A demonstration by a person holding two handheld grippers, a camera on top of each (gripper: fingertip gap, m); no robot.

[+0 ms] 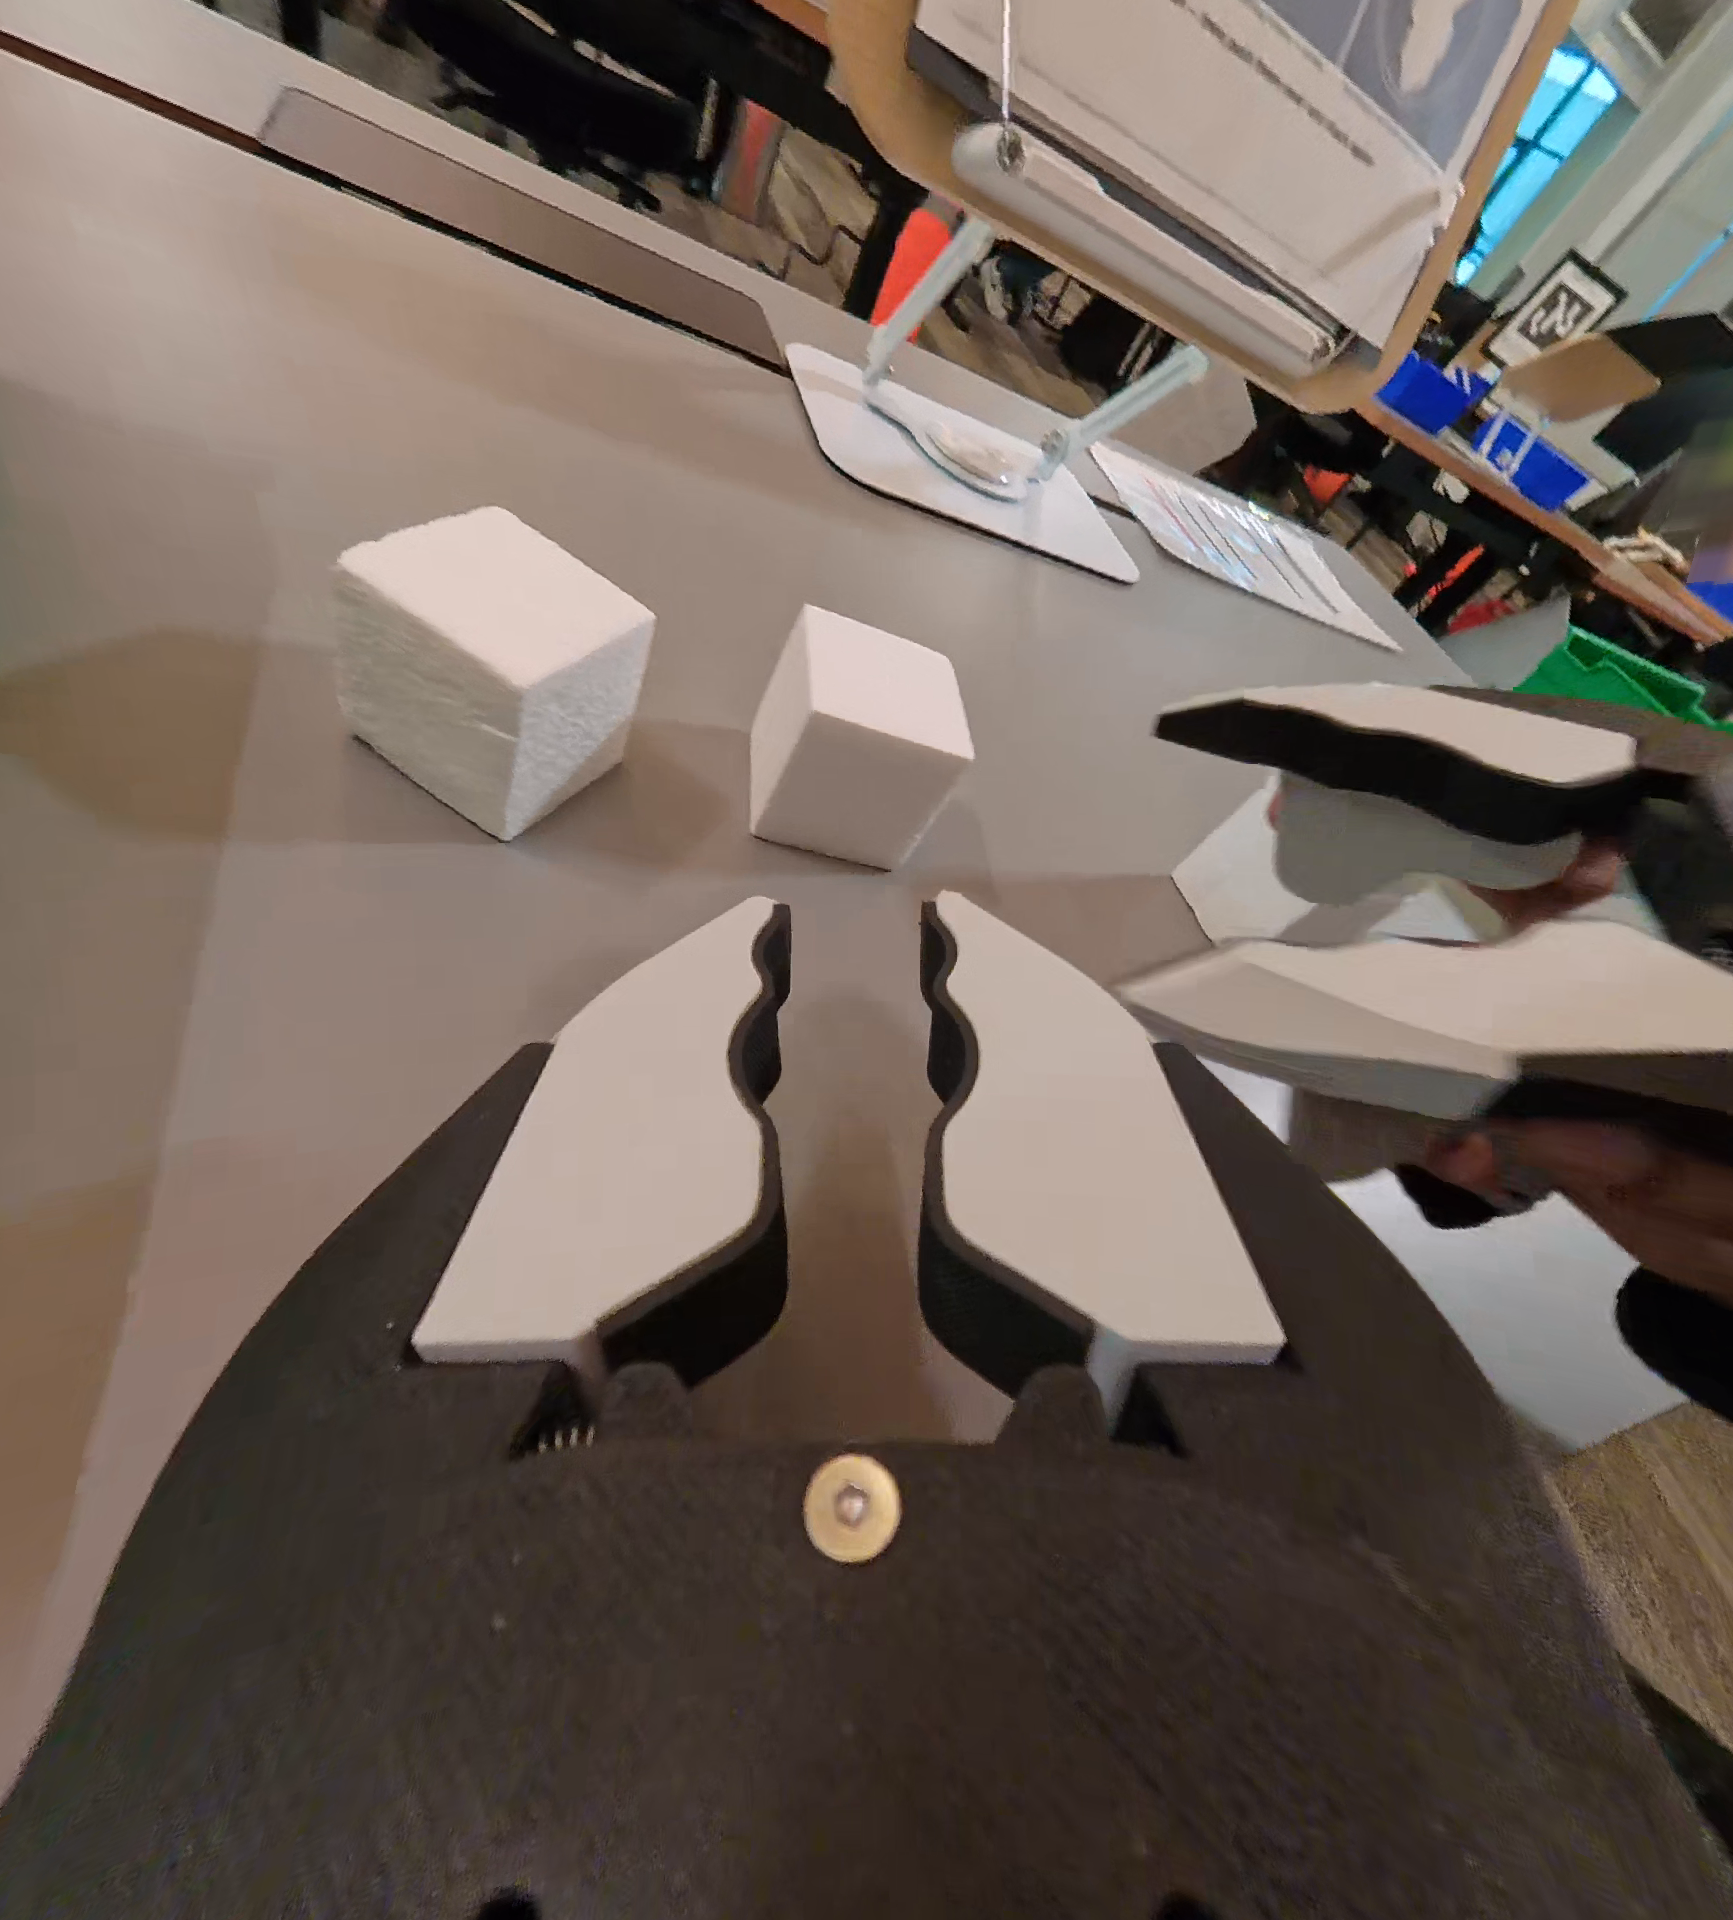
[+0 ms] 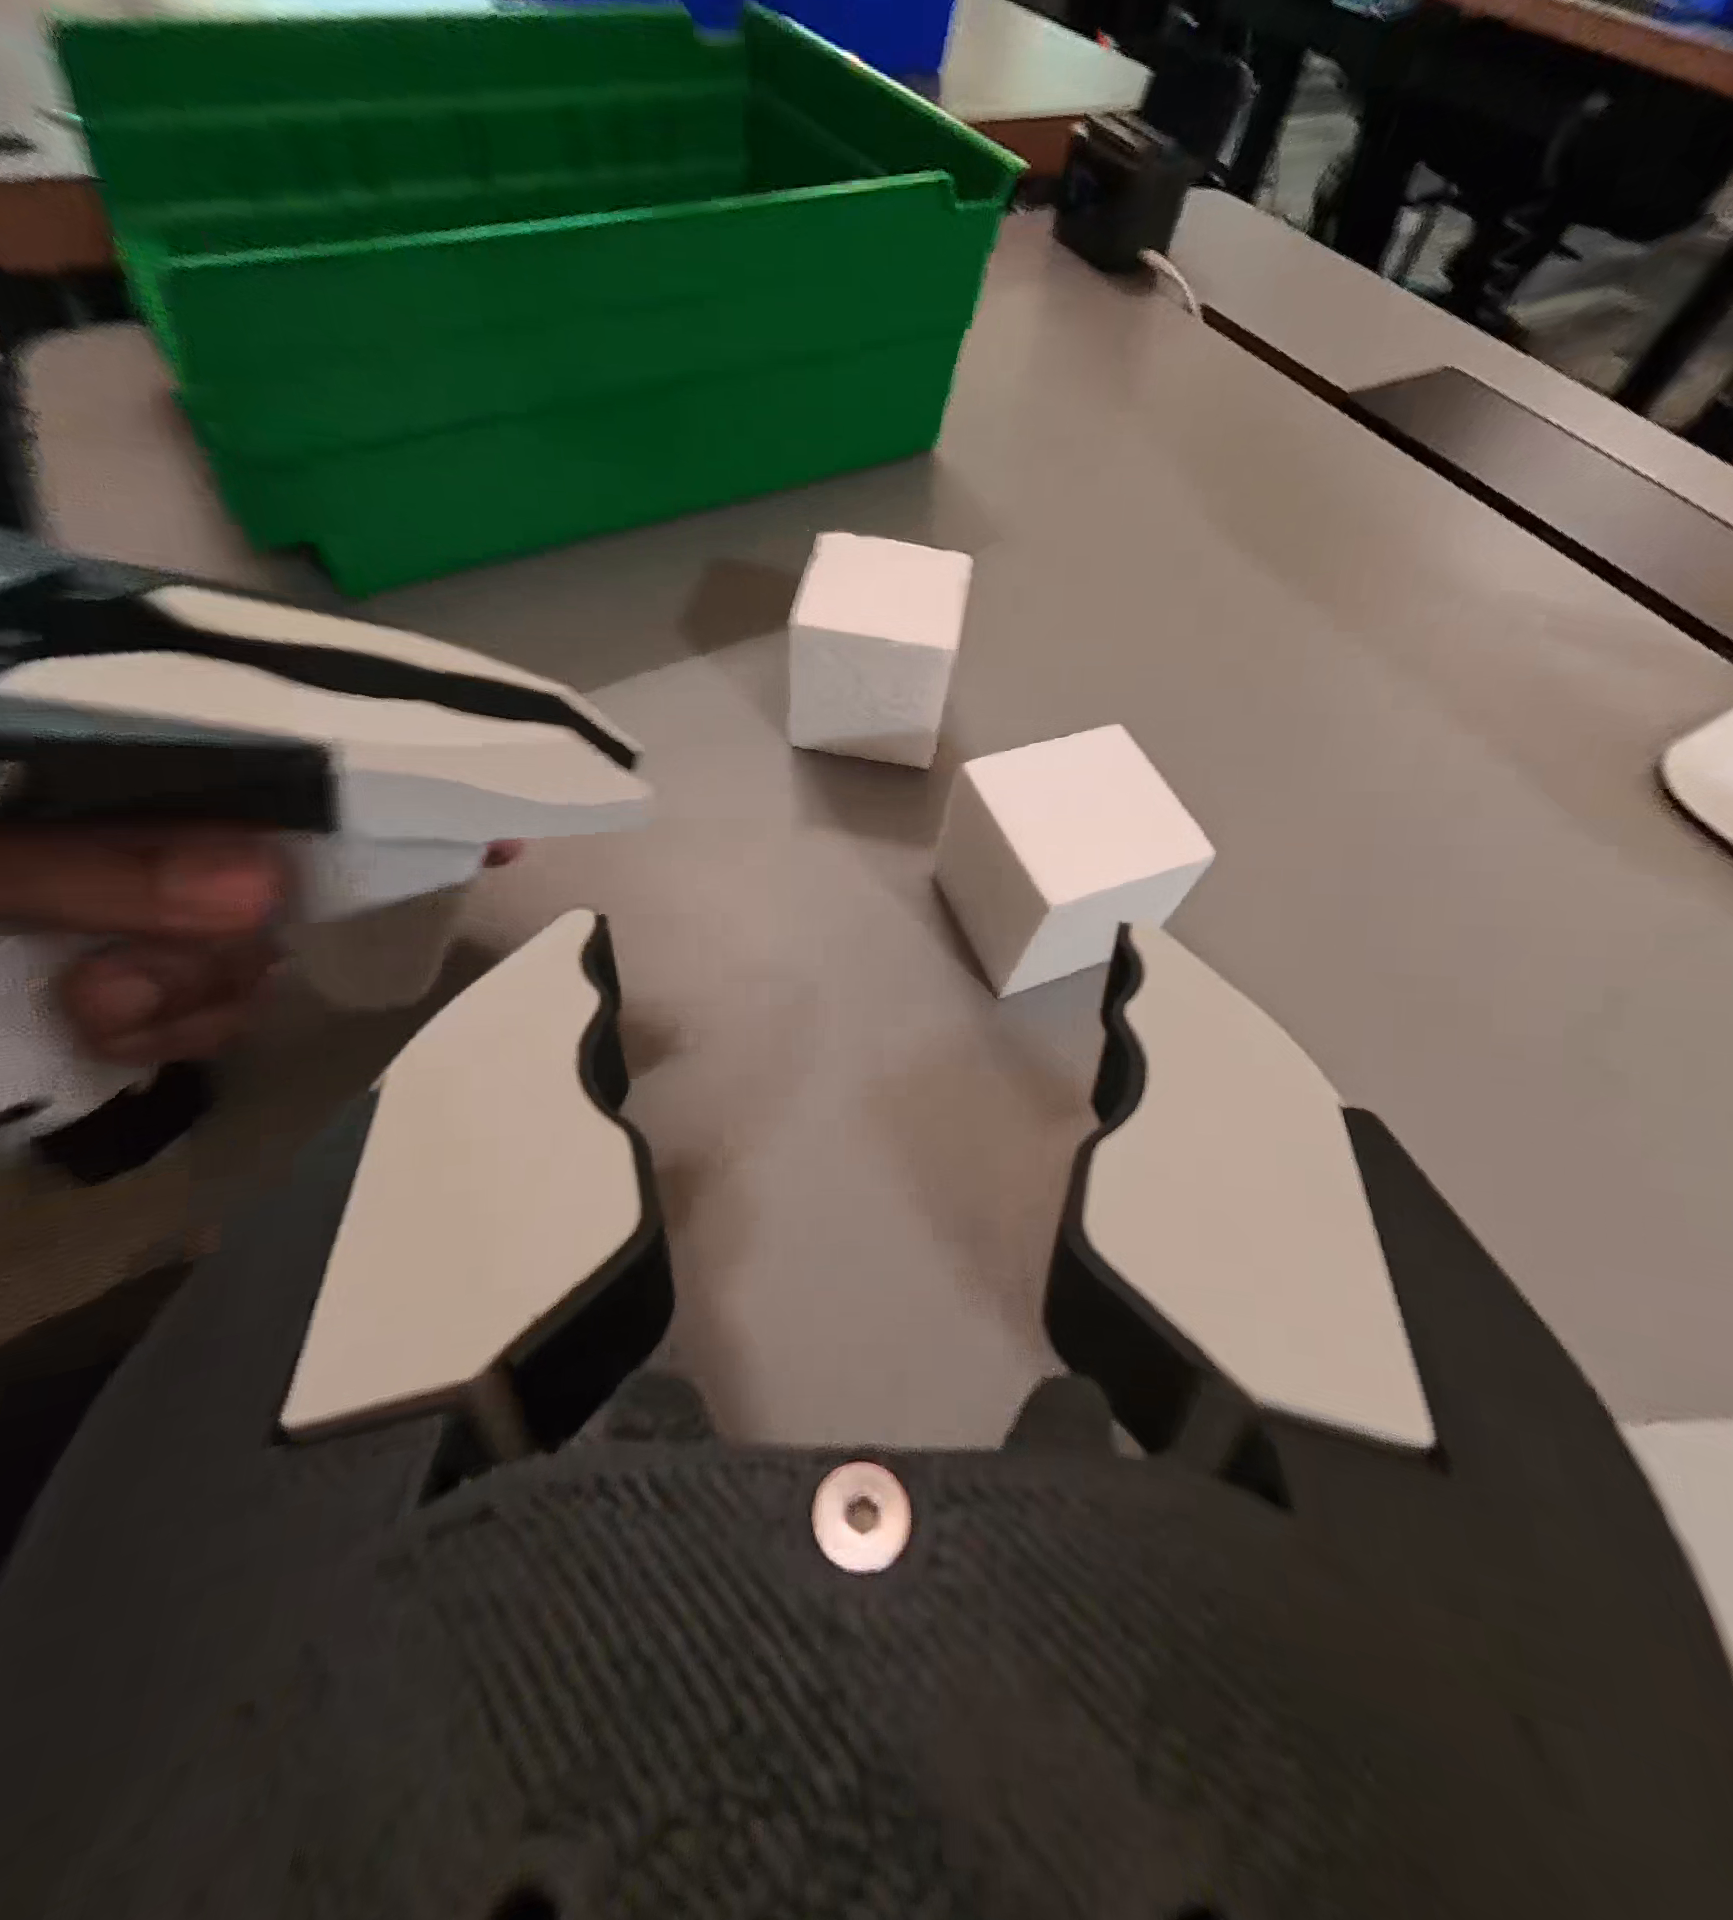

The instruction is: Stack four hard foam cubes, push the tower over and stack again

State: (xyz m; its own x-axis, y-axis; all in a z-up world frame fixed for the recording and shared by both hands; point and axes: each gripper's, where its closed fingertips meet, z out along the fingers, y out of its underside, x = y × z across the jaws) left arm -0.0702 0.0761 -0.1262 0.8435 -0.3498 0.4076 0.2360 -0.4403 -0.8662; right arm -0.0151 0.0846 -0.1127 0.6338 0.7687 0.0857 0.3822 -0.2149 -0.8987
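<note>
Two white cubes stand on the grey table (image 1: 166, 436). The rough foam cube (image 1: 488, 665) is the larger one, and the smooth cube (image 1: 857, 748) stands to its right. My left gripper (image 1: 857, 914) is empty, with a narrow gap between its fingers, just short of the smooth cube. My right gripper (image 2: 860, 930) is open wide and empty. Its right fingertip (image 2: 1127, 966) is close to the smooth cube (image 2: 1070, 852), and the foam cube (image 2: 877, 649) lies beyond. The right gripper (image 1: 1153, 862) shows on the right of the left wrist view. The left gripper (image 2: 623, 779) shows on the left of the right wrist view.
A green bin (image 2: 550, 312) stands on the table behind the cubes. A monitor stand's flat base (image 1: 955, 468) and a printed sheet (image 1: 1246, 551) lie farther back. A black device (image 2: 1116, 197) sits near the table's edge. A person's hands hold both grippers.
</note>
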